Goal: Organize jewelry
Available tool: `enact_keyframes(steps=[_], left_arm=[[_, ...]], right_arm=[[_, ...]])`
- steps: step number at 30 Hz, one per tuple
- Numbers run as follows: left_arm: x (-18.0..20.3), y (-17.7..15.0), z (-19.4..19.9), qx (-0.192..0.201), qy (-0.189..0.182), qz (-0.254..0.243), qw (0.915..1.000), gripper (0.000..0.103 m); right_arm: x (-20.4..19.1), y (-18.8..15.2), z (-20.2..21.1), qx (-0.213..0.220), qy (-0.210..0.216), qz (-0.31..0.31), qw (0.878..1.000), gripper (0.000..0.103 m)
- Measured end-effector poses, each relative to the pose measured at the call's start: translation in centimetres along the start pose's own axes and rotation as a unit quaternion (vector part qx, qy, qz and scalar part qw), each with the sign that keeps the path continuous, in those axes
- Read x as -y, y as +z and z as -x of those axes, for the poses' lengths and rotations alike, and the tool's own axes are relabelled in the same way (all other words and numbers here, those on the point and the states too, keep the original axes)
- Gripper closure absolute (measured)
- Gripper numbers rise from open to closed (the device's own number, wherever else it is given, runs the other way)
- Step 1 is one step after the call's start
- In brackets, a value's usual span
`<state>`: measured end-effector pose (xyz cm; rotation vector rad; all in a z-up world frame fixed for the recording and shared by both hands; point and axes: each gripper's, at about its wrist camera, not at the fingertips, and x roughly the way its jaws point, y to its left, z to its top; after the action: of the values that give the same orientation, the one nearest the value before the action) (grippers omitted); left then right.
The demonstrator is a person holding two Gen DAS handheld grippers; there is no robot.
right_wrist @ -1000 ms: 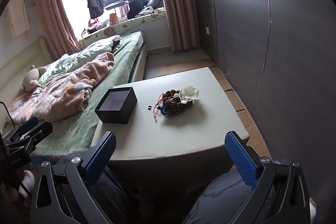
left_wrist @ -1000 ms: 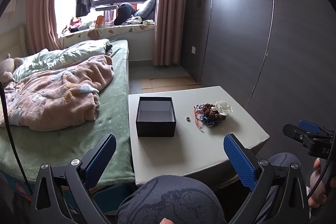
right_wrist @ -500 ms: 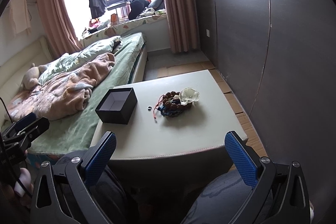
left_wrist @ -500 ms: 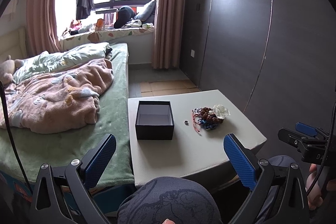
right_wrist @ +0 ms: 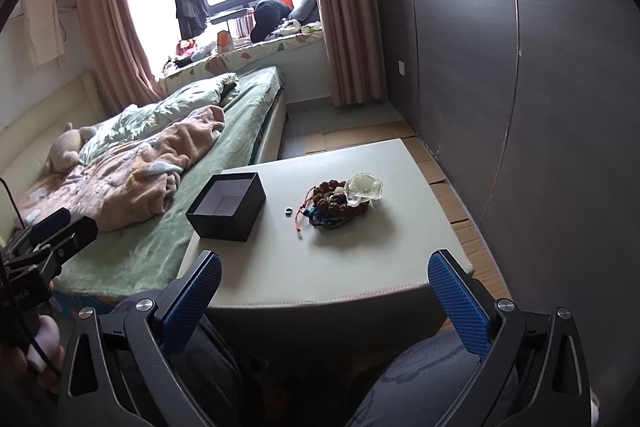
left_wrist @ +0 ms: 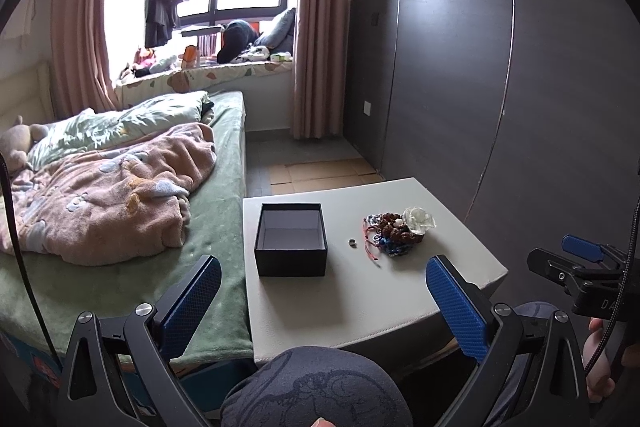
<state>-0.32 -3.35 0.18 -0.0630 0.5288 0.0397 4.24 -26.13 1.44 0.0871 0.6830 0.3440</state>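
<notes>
An open black box (left_wrist: 291, 240) (right_wrist: 226, 206) stands empty on a pale low table (left_wrist: 360, 299) (right_wrist: 352, 267). To its right lies a small ring (left_wrist: 352, 242) (right_wrist: 287, 211), then a heap of jewelry (left_wrist: 396, 231) (right_wrist: 340, 203): brown bead bracelets, blue cord, a red string and a clear glass piece. My left gripper (left_wrist: 324, 303) is open and empty, held back from the table's near edge above my knee. My right gripper (right_wrist: 325, 301) is open and empty, also short of the near edge. Each gripper shows at the other view's edge.
A bed (left_wrist: 120, 195) with a pink blanket and green cover lies against the table's left side. A dark panelled wall (left_wrist: 500, 87) runs close along the right. Cardboard sheets (left_wrist: 320, 173) lie on the floor beyond the table. My knees are below the grippers.
Both grippers have tilted and drawn back slightly, so the table sits a little lower and farther in view. Nothing on the table has moved.
</notes>
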Motion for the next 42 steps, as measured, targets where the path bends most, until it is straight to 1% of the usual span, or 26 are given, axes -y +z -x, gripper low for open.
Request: enact_keyframes(steps=[6, 13, 24, 27, 29, 33, 35, 38, 39, 41, 42], left_arm=[[0.2, 0.0, 0.0, 0.000, 0.003, -0.002, 1.0000, 0.001], [0.4, 0.1, -0.1, 0.003, 0.008, -0.010, 0.9999, 0.001], [0.4, 0.3, -1.2, -0.008, 0.003, -0.010, 0.9999, 0.001], [0.3, 0.7, -1.8, -0.009, -0.003, -0.009, 0.9999, 0.001], [0.1, 1.1, -2.3, -0.015, -0.008, -0.005, 0.9998, 0.001], [-0.7, 1.9, -3.5, -0.025, -0.008, 0.002, 0.9996, 0.001], [-1.0, 2.4, -4.3, -0.031, -0.007, 0.002, 0.9995, 0.001], [-1.2, 3.2, -5.8, -0.044, -0.012, -0.002, 0.9990, 0.001], [-1.1, 3.3, -6.3, -0.050, -0.017, -0.005, 0.9986, 0.001], [-1.0, 3.6, -7.3, -0.059, -0.023, -0.011, 0.9980, 0.001], [-1.0, 3.7, -7.8, -0.063, -0.027, -0.012, 0.9976, 0.001]], right_arm=[[0.8, 0.1, 0.2, 0.003, 0.001, -0.009, 1.000, 0.000], [0.8, 0.0, 0.0, 0.000, 0.004, -0.010, 1.000, 0.000], [1.2, 0.2, -0.8, -0.004, 0.006, -0.019, 1.000, 0.000], [1.5, 0.4, -1.2, -0.003, 0.008, -0.024, 1.000, 0.000], [1.9, 0.7, -1.6, -0.002, 0.003, -0.033, 0.999, 0.000], [3.3, 1.2, -2.5, -0.002, 0.007, -0.057, 0.998, 0.000], [3.9, 1.4, -3.4, -0.009, 0.005, -0.064, 0.998, 0.000], [5.0, 1.6, -5.3, -0.021, 0.015, -0.084, 0.996, 0.000], [5.4, 1.7, -5.9, -0.025, 0.020, -0.090, 0.995, 0.001], [6.0, 1.8, -7.4, -0.036, 0.033, -0.101, 0.994, 0.007], [6.3, 1.9, -8.3, -0.042, 0.038, -0.107, 0.993, 0.012]])
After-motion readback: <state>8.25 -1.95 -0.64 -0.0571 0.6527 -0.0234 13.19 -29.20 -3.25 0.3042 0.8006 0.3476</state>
